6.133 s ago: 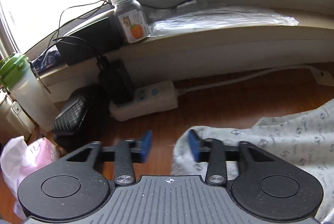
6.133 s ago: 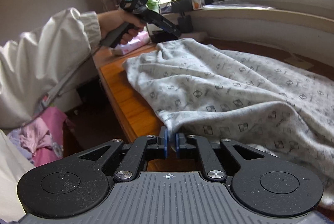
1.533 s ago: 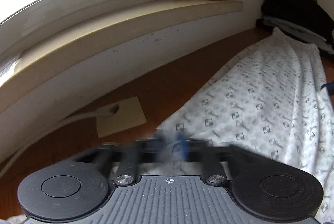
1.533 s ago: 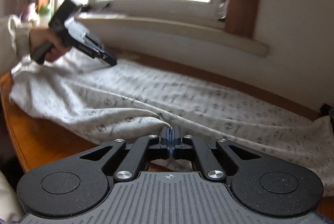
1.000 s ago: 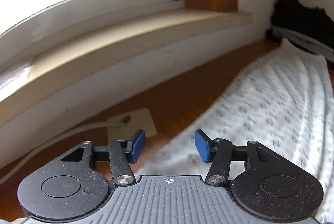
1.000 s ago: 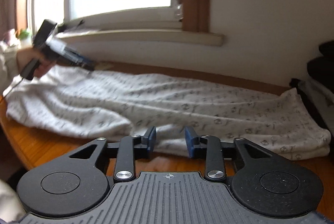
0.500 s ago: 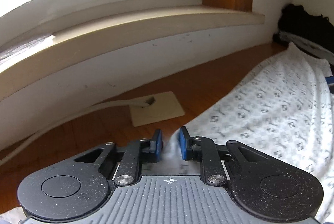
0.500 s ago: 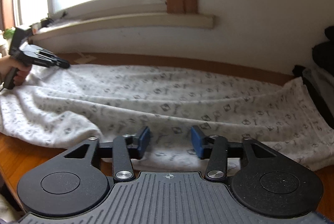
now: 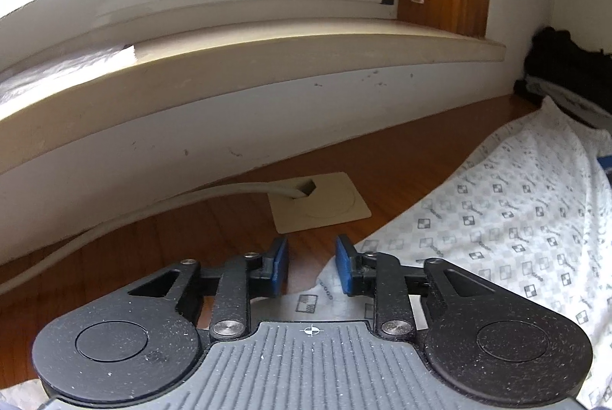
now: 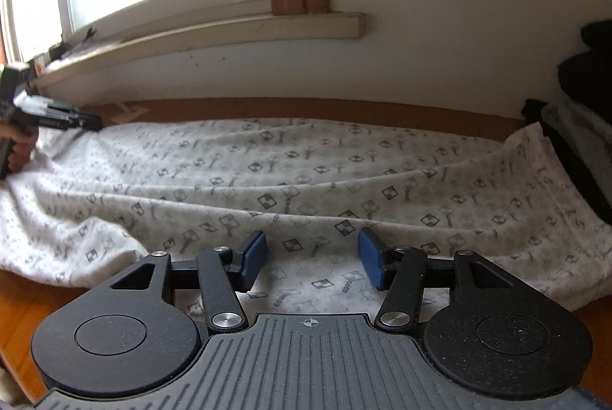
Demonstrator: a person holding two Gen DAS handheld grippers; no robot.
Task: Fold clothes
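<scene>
garment axis: patterned white garment (image 10: 306, 173) stretches left to right across the frame.
left gripper (image 9: 311, 266): jaws apart, just widened, fabric corner between, unpinched.
right gripper (image 10: 311, 257): jaws apart, just widened, over the near edge at lower centre.

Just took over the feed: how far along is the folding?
Done: the patterned garment lies stretched lengthwise on the wooden table. In hand: nothing gripped; left gripper and right gripper stand open over its edges, jaws just opening. Left: no fold shows yet.
</scene>
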